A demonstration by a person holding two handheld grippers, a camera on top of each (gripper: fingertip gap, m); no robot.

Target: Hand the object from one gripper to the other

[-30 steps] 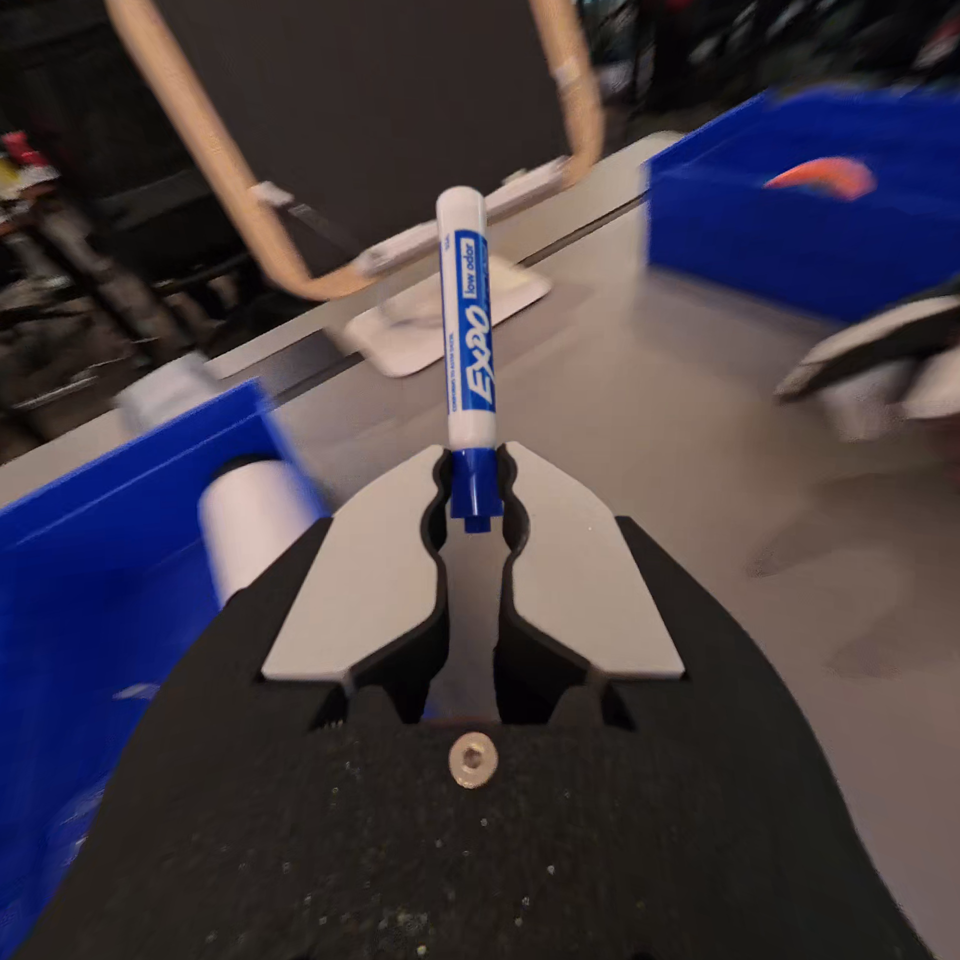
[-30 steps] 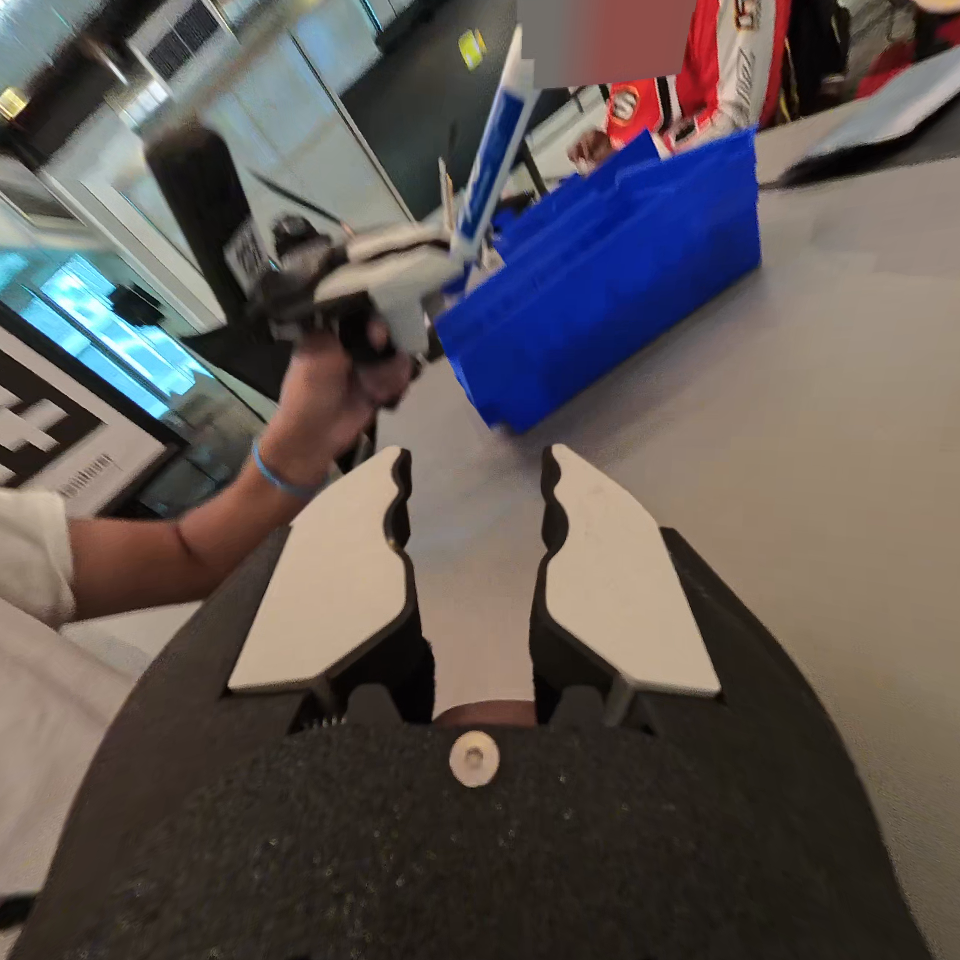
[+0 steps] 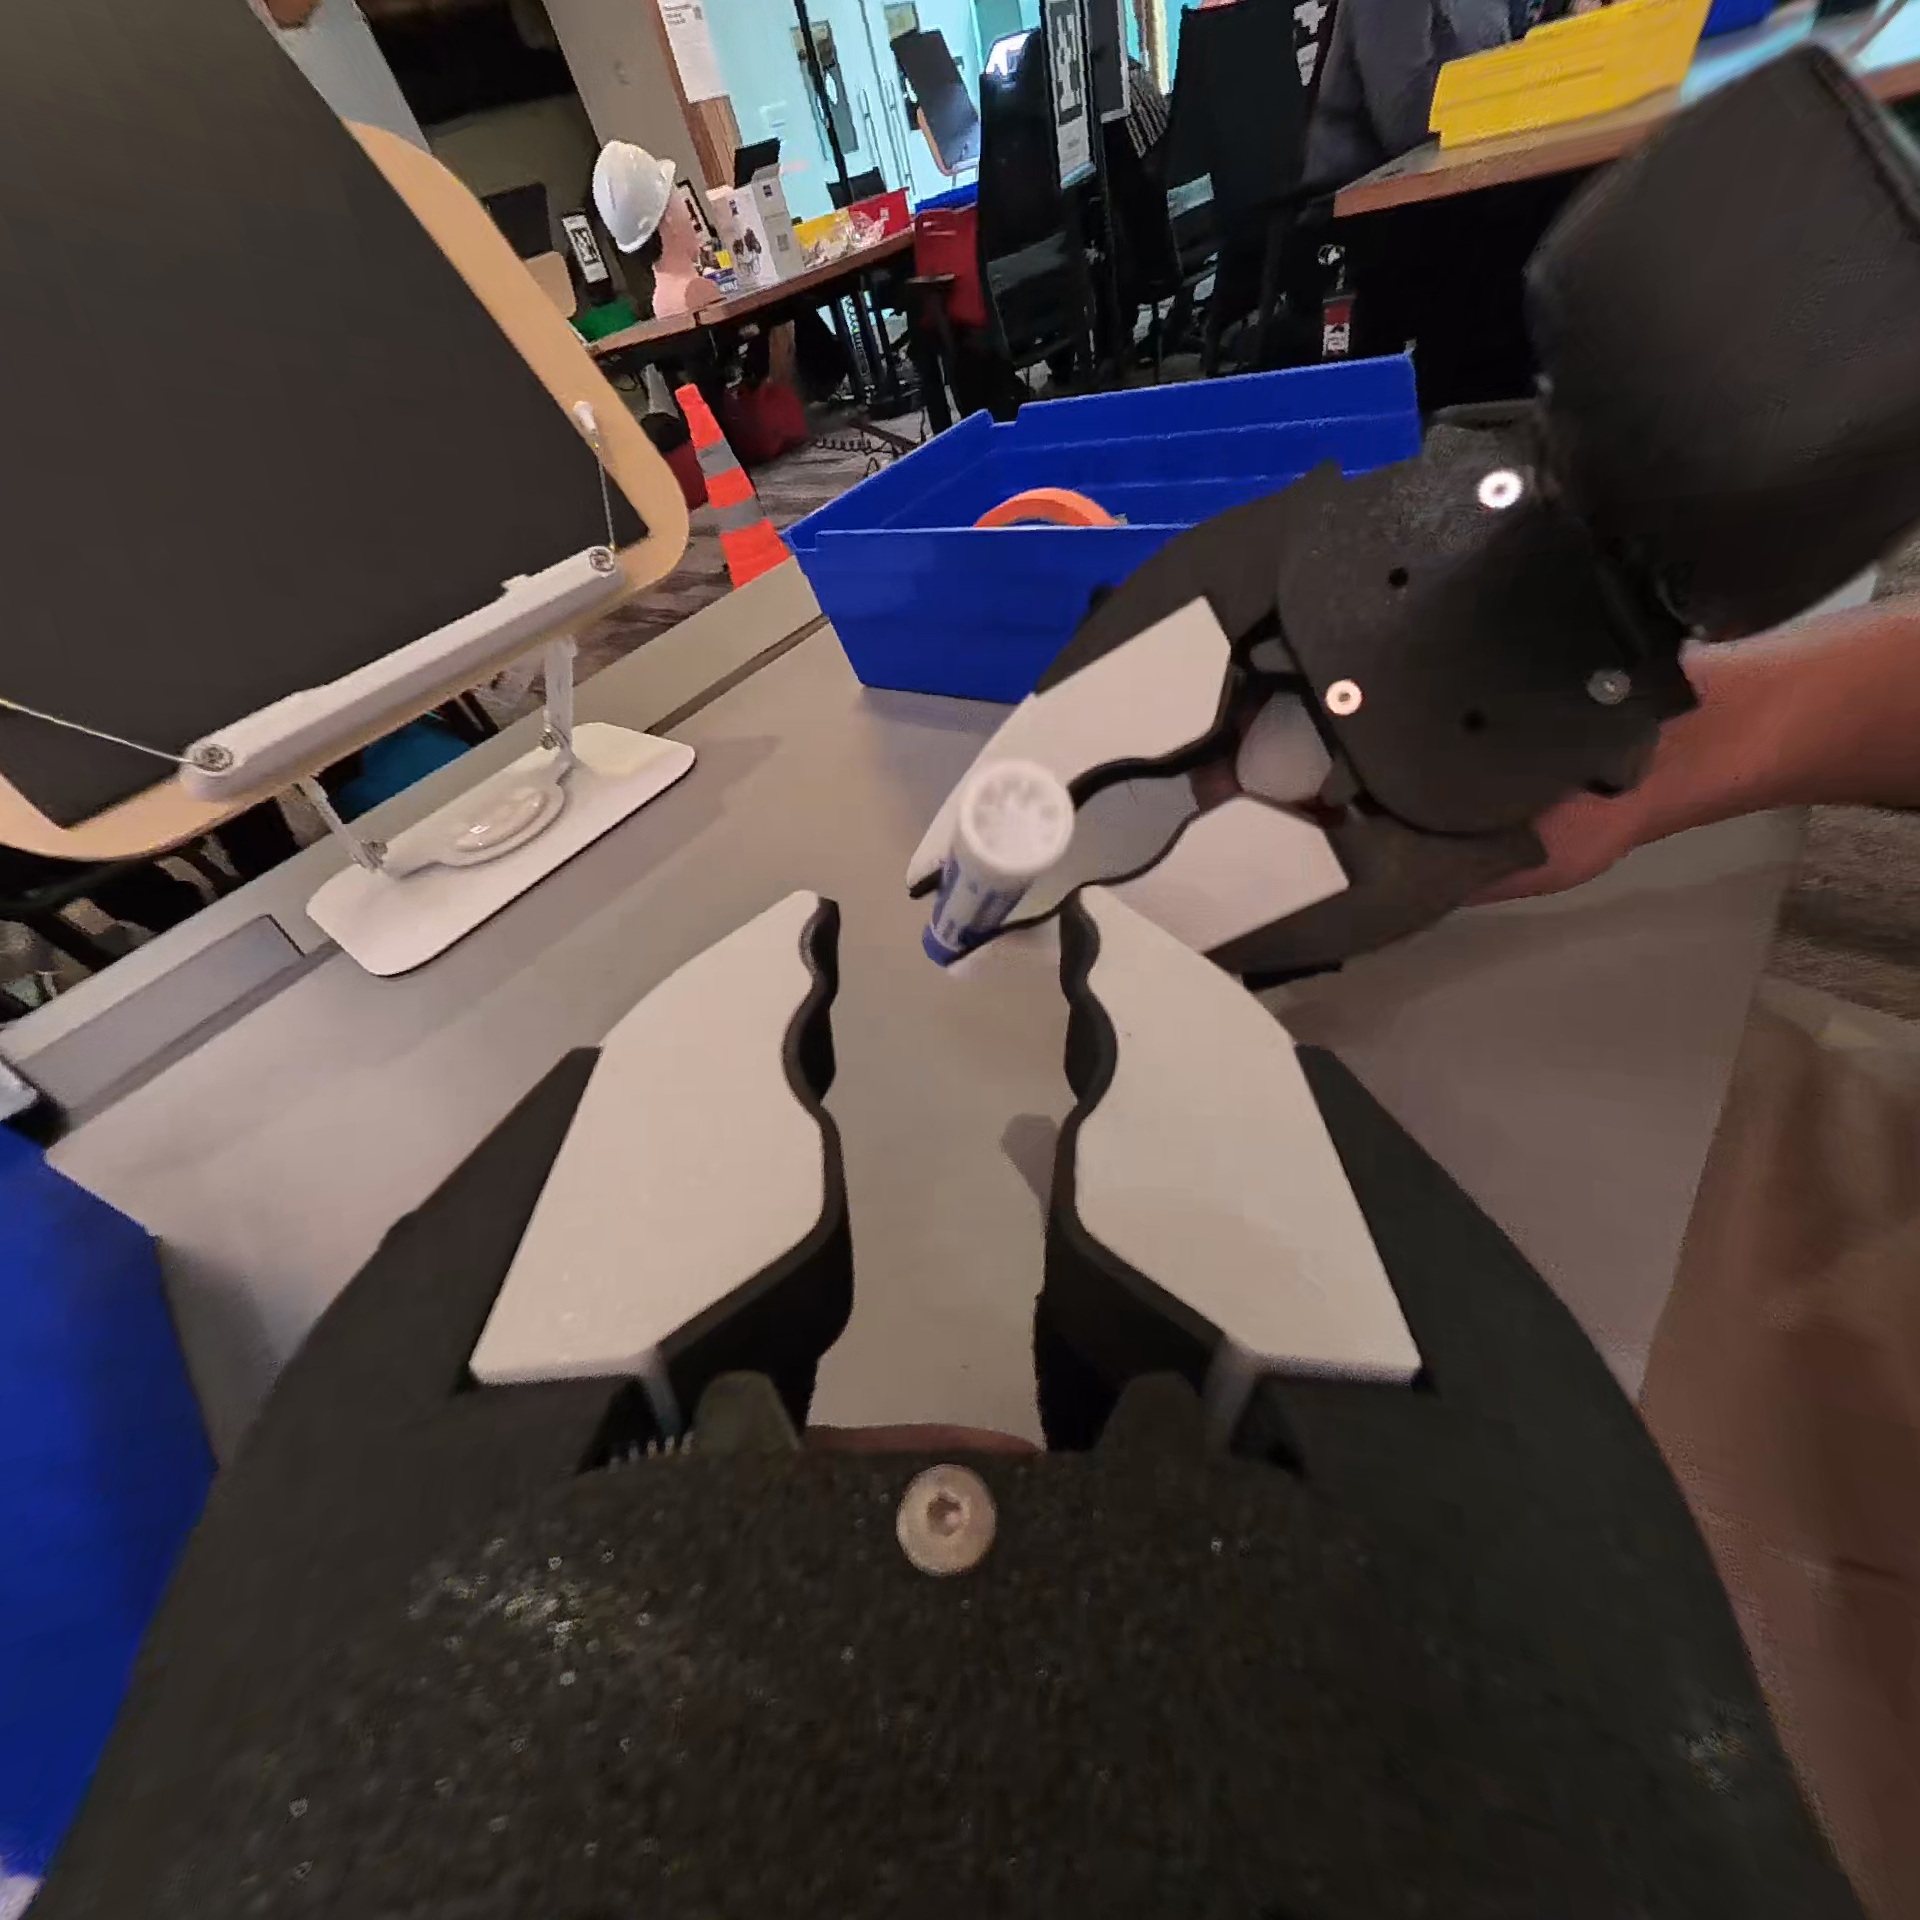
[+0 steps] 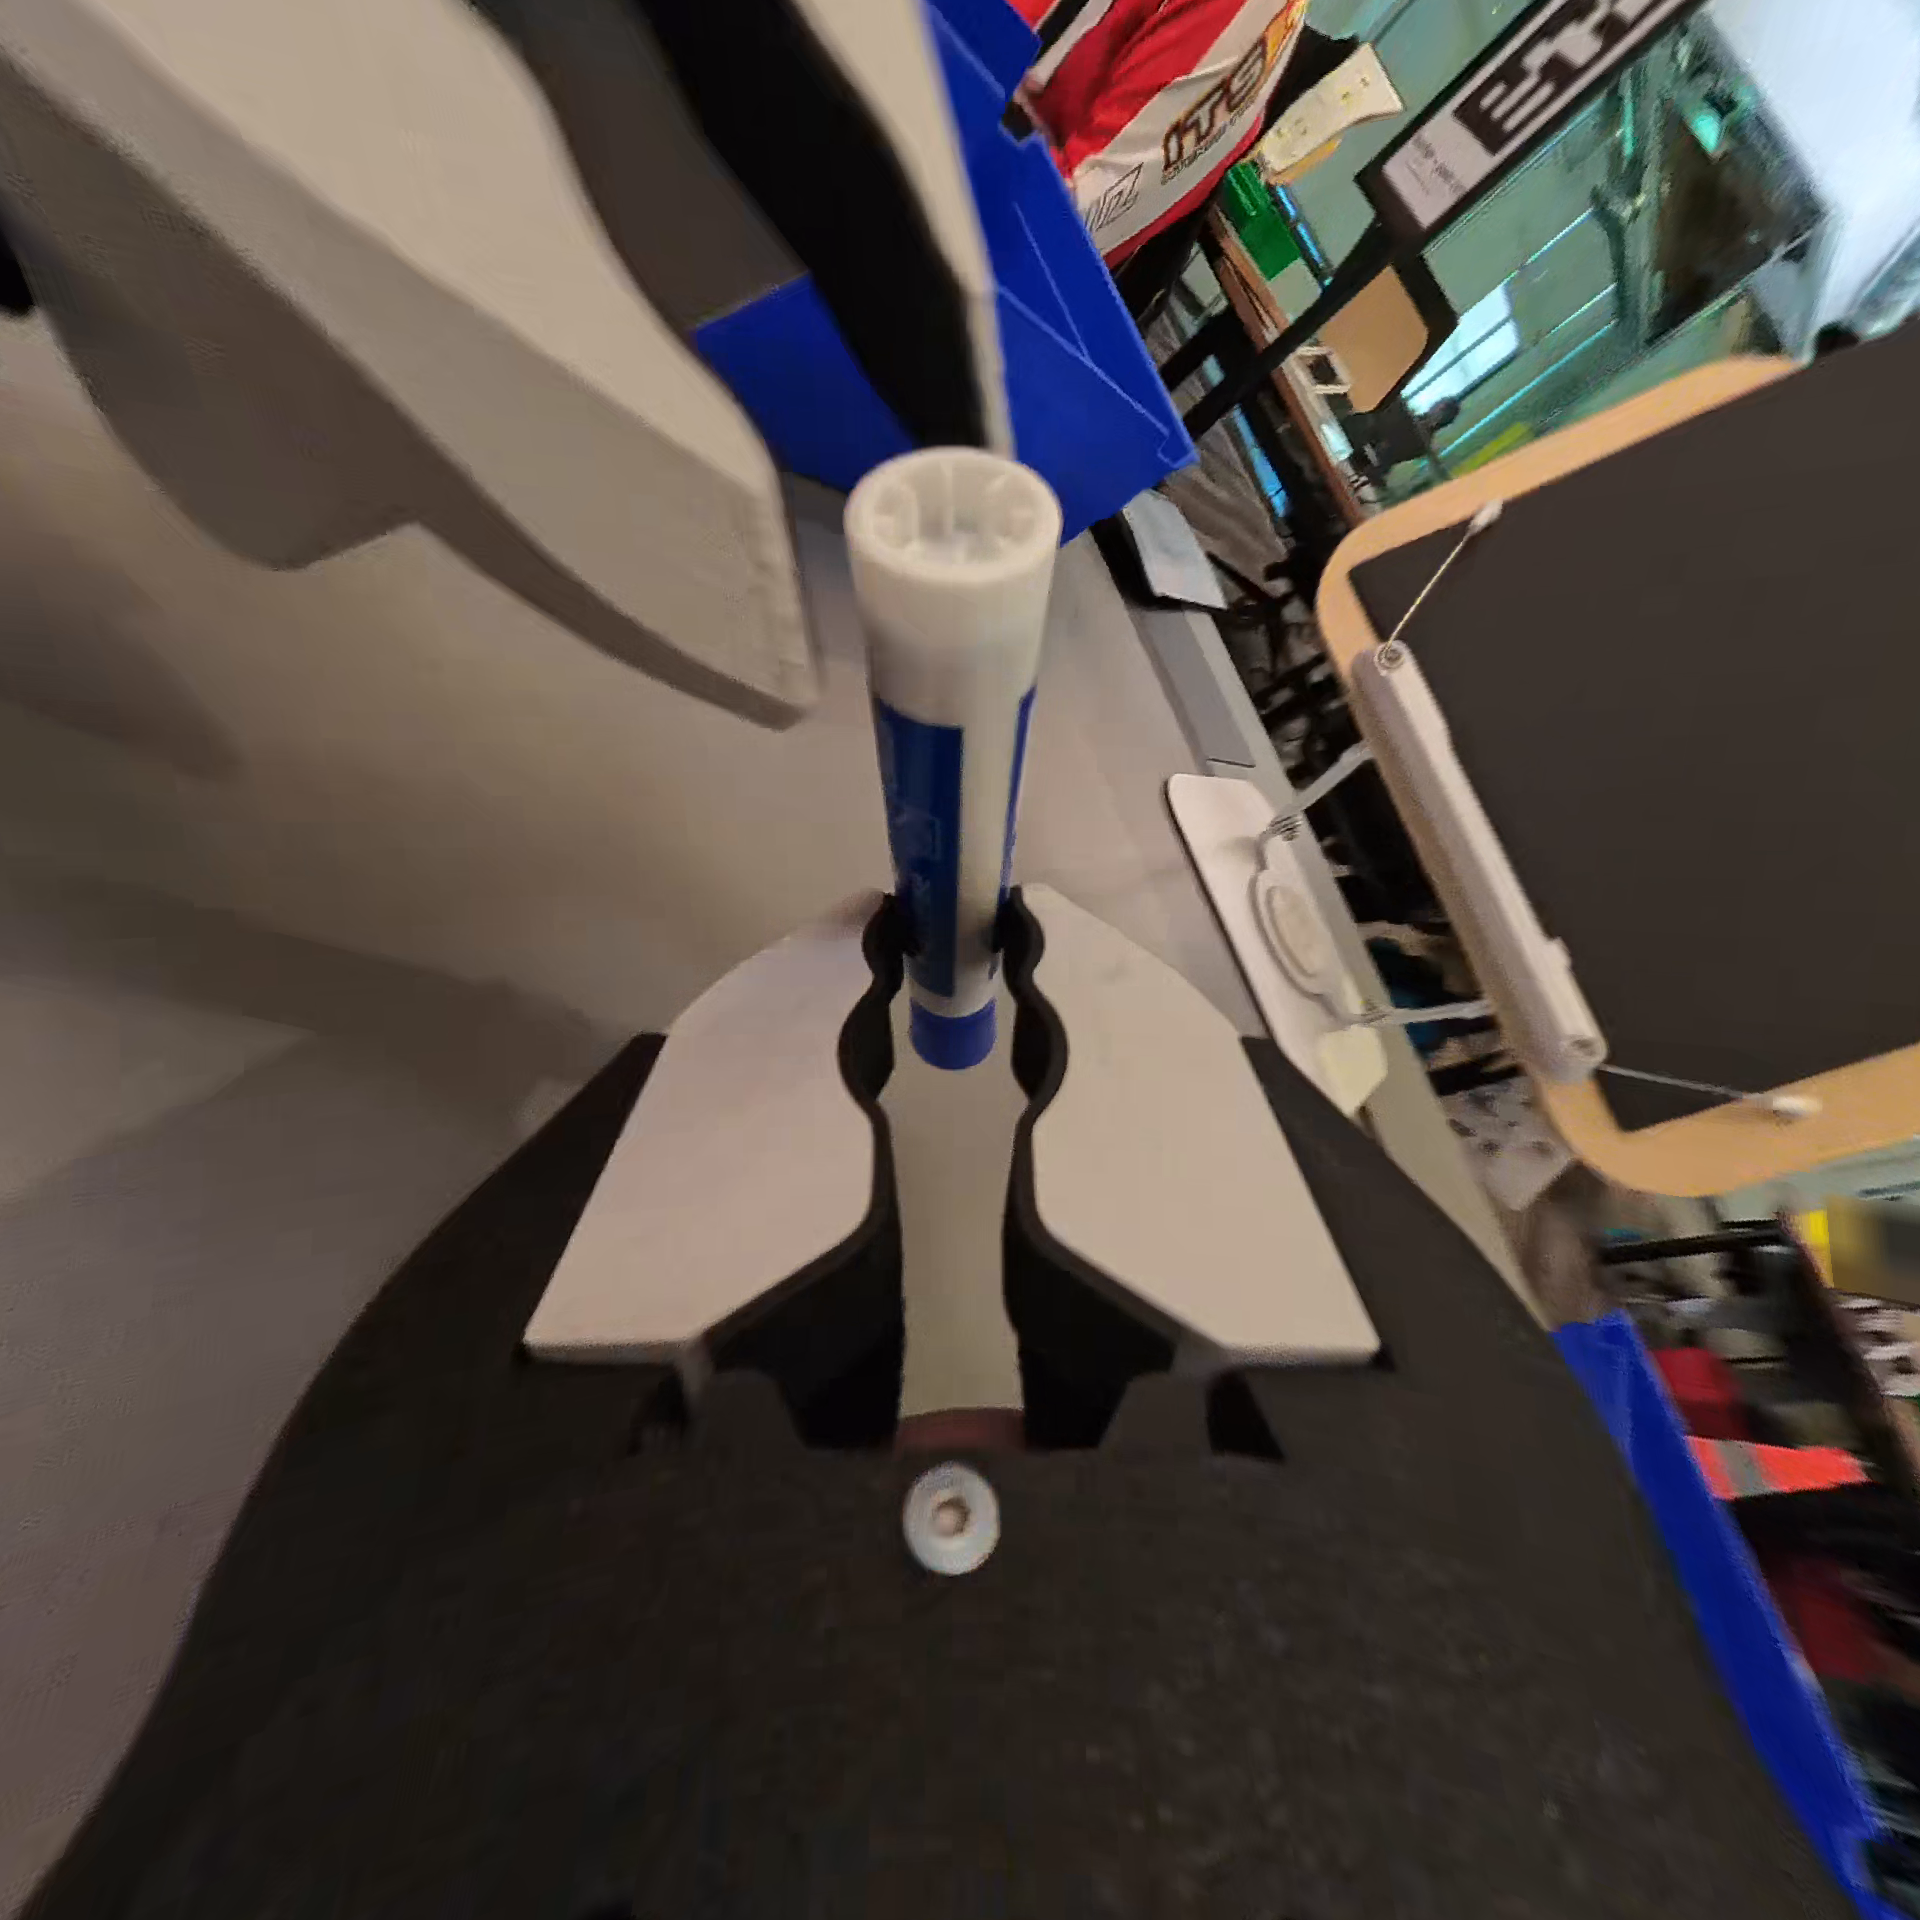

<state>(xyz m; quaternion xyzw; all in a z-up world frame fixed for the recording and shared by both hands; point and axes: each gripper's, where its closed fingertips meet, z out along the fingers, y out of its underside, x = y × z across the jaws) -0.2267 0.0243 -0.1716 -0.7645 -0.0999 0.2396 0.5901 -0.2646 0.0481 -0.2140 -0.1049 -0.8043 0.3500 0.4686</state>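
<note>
the handover looks done, judging by how things lie: the marker (image 4: pixel 951 790) sits pinched between the tips of the right gripper (image 4: pixel 951 935), clamped on its lower barrel just above the blue cap, white end pointing away from the camera. the left gripper (image 3: pixel 940 956) has its fingers spread with nothing between them; only grey table (image 3: pixel 623 1018) shows through the gap. in the left view the marker (image 3: pixel 992 847) hangs just beyond the left fingertips, apart from them as far as i can tell, with the right gripper (image 3: pixel 1049 862) reaching in from the right side, held by a hand (image 3: pixel 1704 769). what seems left is only to draw the two grippers apart, and perhaps set the marker down

counts: one marker, two grippers, one hand in sight. two blue bins, the far one (image 3: pixel 1091 551) with an orange roll (image 3: pixel 1044 509) inside and a near one (image 3: pixel 73 1403) at the left edge. one black board on a stand (image 3: pixel 260 416), one traffic cone (image 3: pixel 727 488) on the floor beyond
</note>
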